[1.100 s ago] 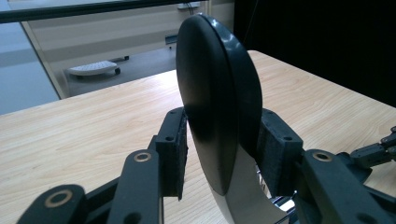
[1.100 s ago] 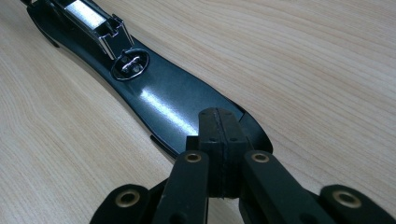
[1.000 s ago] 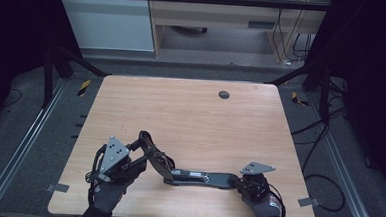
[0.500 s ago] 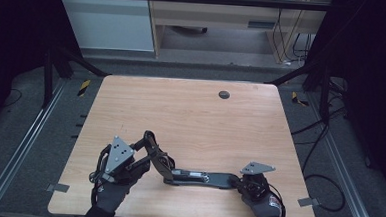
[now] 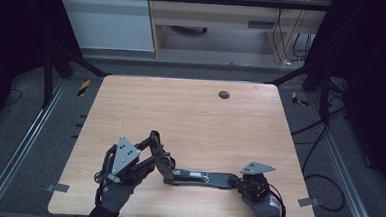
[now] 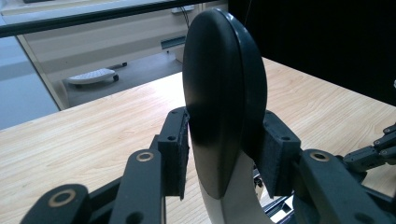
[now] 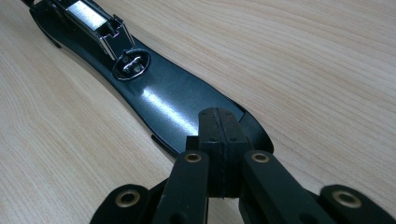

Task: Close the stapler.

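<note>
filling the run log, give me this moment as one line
item: opened stapler on table | left tongs: shut on stapler's raised arm | right tongs: shut, pressing the base's end | phase: holding

The stapler's [image 6: 224, 93] lower part was cut off by the bottom edge in the left gripper view. In the right gripper view its far end [image 7: 42, 9] was cropped at the top. The small dark disc [image 5: 224, 94] on the desk [image 5: 190, 113] was too small to identify.
</note>
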